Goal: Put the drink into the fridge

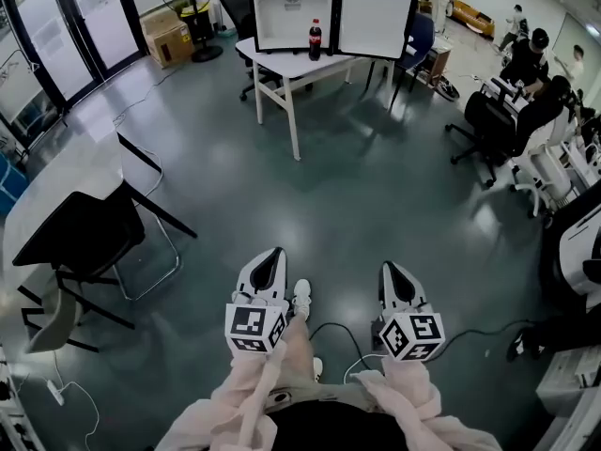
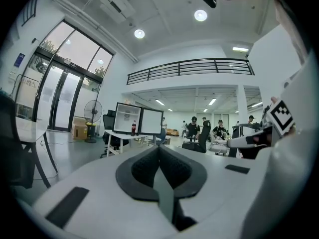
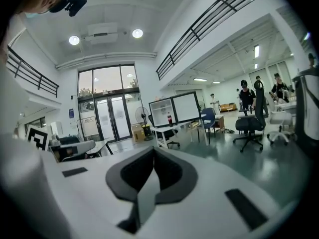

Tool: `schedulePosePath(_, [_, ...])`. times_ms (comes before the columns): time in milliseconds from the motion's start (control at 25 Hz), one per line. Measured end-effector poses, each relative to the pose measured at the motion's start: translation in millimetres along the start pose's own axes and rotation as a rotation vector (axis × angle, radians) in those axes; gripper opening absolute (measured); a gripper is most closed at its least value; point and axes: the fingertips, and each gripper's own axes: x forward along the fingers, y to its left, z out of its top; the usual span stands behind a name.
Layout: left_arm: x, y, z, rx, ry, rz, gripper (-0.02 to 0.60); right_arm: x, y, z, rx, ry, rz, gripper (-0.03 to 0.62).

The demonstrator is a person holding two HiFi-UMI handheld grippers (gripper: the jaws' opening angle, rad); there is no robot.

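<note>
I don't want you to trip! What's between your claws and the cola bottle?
Head view: just bare grey floor up to the white table holding the bottle.

Both arms reach forward, side by side. The left gripper (image 1: 270,256) is closed tight — nothing in it. The right gripper (image 1: 391,269) is closed and empty too.

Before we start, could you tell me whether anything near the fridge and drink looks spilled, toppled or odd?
Nothing stands out: the drink bottle stands upright on the white table in front of the open fridge.
</note>
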Motion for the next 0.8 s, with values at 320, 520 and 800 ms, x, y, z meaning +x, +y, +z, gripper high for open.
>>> schedulePosePath(320, [91,51,22,0.009,-0.003,0.011,0.011,103,-12,33,-0.005,0.002,0.014,0.012])
schedulePosePath(520, [147,86,40,0.017,0.015,0.003,0.011,168,-17,64,-0.003,-0.01,0.008,0.012])
schedulePosePath(800, [221,135,57,0.014,0.015,0.004,0.011,252,-29,94,-0.003,-0.023,-0.006,0.012])
